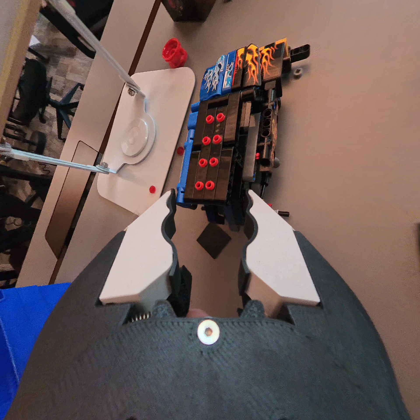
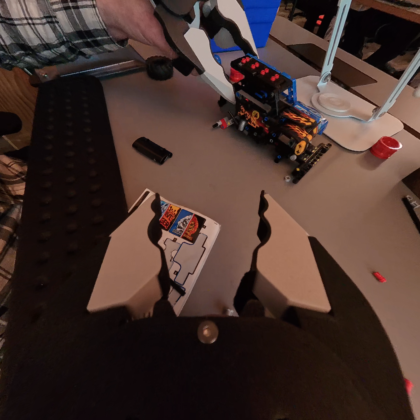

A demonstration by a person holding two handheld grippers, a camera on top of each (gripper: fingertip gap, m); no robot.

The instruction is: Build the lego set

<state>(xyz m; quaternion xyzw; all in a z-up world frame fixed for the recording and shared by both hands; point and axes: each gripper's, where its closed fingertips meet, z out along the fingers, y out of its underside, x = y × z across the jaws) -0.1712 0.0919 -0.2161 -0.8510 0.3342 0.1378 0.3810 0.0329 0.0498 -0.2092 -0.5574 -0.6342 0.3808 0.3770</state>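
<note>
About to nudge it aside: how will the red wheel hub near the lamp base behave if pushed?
The red wheel hub looks round and hollow, so probably light. It seems to stand on its flat end, so it likely slides; tipped over, it could roll.

Lego truck [image 2: 270,109] stands on table [image 2: 227,177] beside lamp base [image 2: 354,127].

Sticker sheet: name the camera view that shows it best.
The right wrist view. The sticker sheet lies flat on the table just beyond the open right tool, its coloured stickers showing, though the left finger hides part. The left wrist view does not show it at all.
</note>
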